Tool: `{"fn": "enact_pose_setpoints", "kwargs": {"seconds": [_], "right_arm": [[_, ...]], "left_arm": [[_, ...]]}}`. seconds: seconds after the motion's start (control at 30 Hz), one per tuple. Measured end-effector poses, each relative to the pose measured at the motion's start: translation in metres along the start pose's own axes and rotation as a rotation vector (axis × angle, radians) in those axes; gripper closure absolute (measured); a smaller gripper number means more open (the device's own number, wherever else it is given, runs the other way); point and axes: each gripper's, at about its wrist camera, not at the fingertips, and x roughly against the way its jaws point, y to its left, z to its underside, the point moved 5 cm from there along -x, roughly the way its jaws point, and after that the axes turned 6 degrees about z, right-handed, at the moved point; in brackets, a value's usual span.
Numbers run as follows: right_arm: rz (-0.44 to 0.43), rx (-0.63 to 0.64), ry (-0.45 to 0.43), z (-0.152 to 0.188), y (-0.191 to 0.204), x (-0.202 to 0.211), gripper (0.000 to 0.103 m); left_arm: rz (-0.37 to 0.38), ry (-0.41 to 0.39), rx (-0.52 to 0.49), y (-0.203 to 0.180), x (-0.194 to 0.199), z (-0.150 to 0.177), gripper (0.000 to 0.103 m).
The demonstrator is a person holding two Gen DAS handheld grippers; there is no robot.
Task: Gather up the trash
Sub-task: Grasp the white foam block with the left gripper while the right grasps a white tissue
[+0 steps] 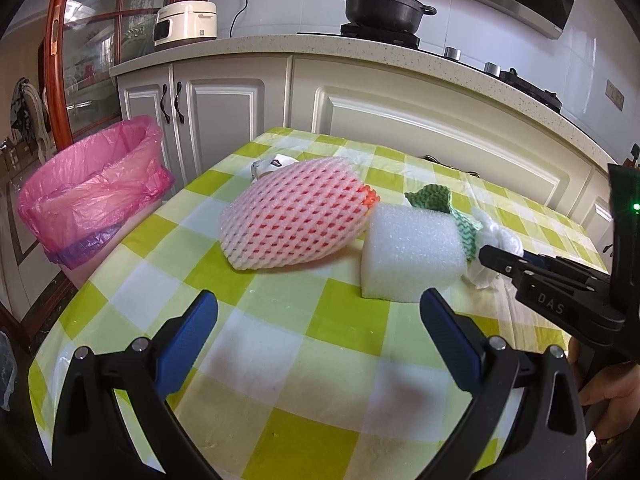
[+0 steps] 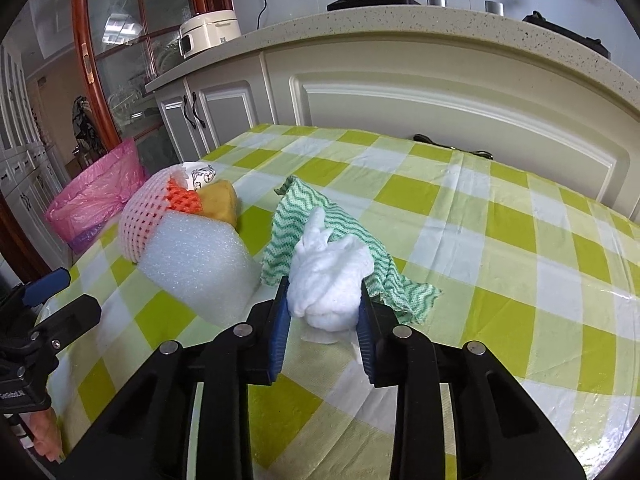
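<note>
"DAS" is printed on the right gripper (image 2: 324, 300), whose pads pinch the white tissue wad (image 2: 328, 280) on the tablecloth (image 2: 480, 240). The left gripper (image 1: 318, 312) is spread, empty, near the foam block (image 1: 412, 256).

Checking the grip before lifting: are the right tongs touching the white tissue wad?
Touching. The right wrist view shows the right tongs closed on the white tissue wad, both blue pads pressed into its sides.

White cabinets (image 1: 224, 120) under a speckled counter (image 1: 360, 46), white-tiled wall (image 1: 316, 4).
</note>
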Motion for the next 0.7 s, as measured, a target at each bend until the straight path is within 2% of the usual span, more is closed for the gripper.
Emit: {"fn": "enact_pose_setpoints", "kwargs": {"seconds": [0.27, 0.4, 0.7], "right_arm": [[-0.041, -0.007, -0.081, -0.006, -0.004, 0.037, 0.074], [-0.030, 0.000, -0.114, -0.007, -0.008, 0.054, 0.074], [0.025, -0.043, -0.118, 0.000, -0.044, 0.068, 0.074]], "left_arm": [[0.035, -0.008, -0.018, -0.025, -0.003, -0.007, 0.005], [0.056, -0.006, -0.033, -0.045, -0.012, -0.011, 0.005], [0.007, 0.024, -0.041, -0.071, -0.051, -0.023, 0.007]]}}
